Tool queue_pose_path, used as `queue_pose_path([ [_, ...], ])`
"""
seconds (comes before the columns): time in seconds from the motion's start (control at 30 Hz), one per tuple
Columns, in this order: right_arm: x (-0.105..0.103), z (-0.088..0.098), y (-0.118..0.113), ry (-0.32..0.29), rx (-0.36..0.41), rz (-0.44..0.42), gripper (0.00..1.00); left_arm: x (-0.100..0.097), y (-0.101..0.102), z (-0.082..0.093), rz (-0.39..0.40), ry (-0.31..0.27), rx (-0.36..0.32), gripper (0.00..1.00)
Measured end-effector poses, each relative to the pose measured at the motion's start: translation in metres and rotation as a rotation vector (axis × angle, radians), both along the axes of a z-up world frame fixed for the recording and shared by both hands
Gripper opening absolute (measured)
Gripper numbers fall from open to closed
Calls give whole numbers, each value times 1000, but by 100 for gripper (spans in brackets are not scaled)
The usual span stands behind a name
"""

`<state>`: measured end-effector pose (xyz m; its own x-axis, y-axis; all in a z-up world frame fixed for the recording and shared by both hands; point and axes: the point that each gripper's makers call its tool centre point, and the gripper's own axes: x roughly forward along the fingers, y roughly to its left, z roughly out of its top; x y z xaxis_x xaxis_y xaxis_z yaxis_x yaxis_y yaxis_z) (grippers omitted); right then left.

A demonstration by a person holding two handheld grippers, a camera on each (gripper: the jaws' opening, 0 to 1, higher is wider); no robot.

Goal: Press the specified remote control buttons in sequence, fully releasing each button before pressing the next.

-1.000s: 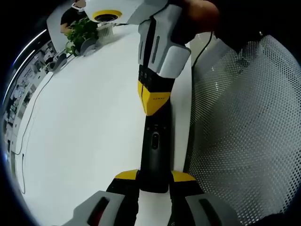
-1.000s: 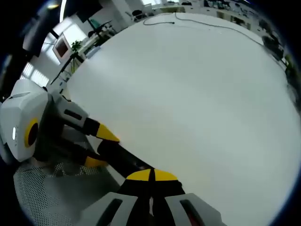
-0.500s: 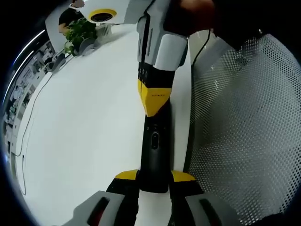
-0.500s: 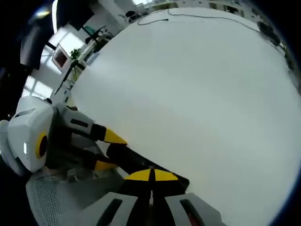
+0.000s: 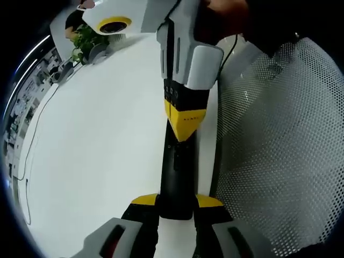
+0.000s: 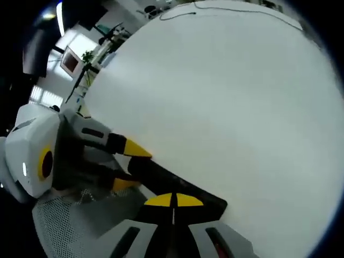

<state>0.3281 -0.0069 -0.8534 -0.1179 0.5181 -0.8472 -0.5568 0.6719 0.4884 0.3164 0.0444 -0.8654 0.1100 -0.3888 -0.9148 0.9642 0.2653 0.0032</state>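
Observation:
A long black remote control [image 5: 176,172] lies lengthwise over the white table's edge, and my left gripper [image 5: 176,201] is shut on its near end, one yellow fingertip on each side. My right gripper [image 5: 184,128] comes down from the top, shut, and its joined yellow tips point onto the remote's upper face. In the right gripper view my right gripper [image 6: 172,200] has its two tips pressed together over the remote [image 6: 183,185]. There the left gripper [image 6: 130,166] reaches in from the left, clamped on the remote's other end.
A white table [image 5: 97,134] spreads to the left, with a thin cable [image 5: 32,140] and a potted plant [image 5: 88,37] at its far end. A white perforated mesh surface [image 5: 279,150] lies right of the remote. The table [image 6: 226,97] and the mesh [image 6: 70,226] also appear in the right gripper view.
My right gripper's tips have slid a little down the remote toward the left gripper and now sit just above the round button. The left gripper holds still.

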Motion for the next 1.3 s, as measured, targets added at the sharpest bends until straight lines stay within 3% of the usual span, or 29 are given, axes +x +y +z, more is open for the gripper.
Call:
queue_pose_path([
  [0.17, 8, -1, -4, -31, -13, -26, 0, 0, 0, 0, -7, 0, 0, 25],
  [0.77, 5, -2, -2, -46, -11, -10, 0, 1, 0, 0, -8, 7, 6, 25],
  [0.97, 5, -2, 0, -88, -22, 48, 0, 1, -1, 0, -4, 8, 7, 25],
  [1.3, 5, -1, 0, -75, -26, 54, 0, 1, 0, 0, 4, 7, 5, 25],
])
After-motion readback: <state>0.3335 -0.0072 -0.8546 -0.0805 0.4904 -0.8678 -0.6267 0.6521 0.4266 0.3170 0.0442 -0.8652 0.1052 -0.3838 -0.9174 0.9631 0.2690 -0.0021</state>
